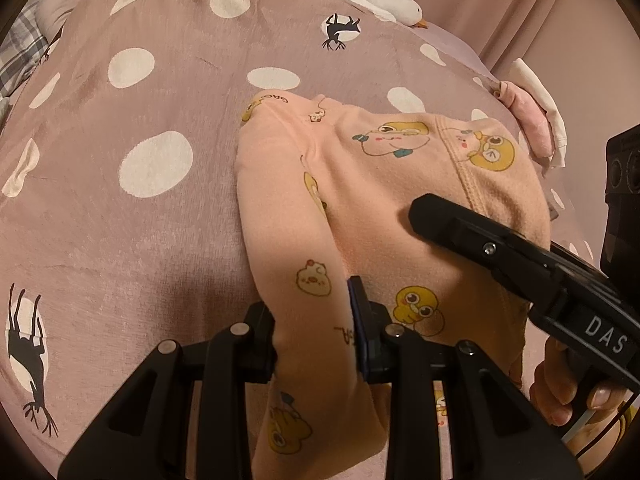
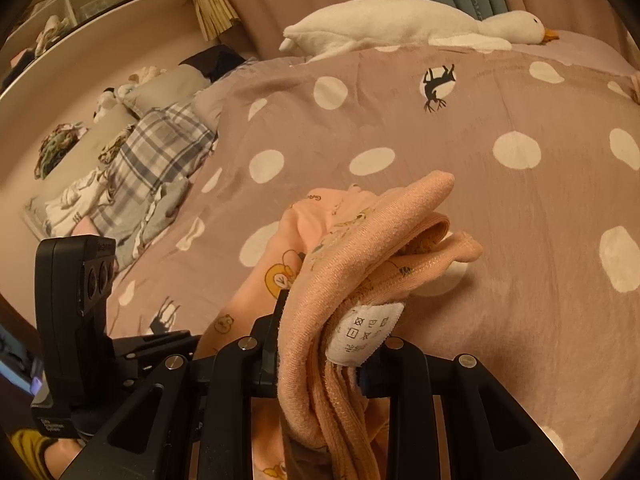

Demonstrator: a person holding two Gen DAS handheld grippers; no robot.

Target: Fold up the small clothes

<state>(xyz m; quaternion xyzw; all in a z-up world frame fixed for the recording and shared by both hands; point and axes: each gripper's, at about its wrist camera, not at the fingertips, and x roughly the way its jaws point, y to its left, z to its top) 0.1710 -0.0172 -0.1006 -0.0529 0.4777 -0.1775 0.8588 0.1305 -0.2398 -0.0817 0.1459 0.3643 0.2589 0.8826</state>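
Peach duck-print garment [image 1: 360, 208], folded over, gripped above bedspread

A dusty-pink bedspread [image 2: 460, 208] with large white dots and small black deer silhouettes is covering the bed and filling most of both views. A white plush goose [image 2: 400, 26] with an orange beak is lying along the far edge of the bed, in front of pink curtains [image 1: 520, 4]. To the left, a grey plaid blanket [image 2: 156, 152] is lying crumpled beside a jumble of other fabrics, and a straw-coloured tassel [image 2: 214, 10] is hanging from a curved shelf edge.
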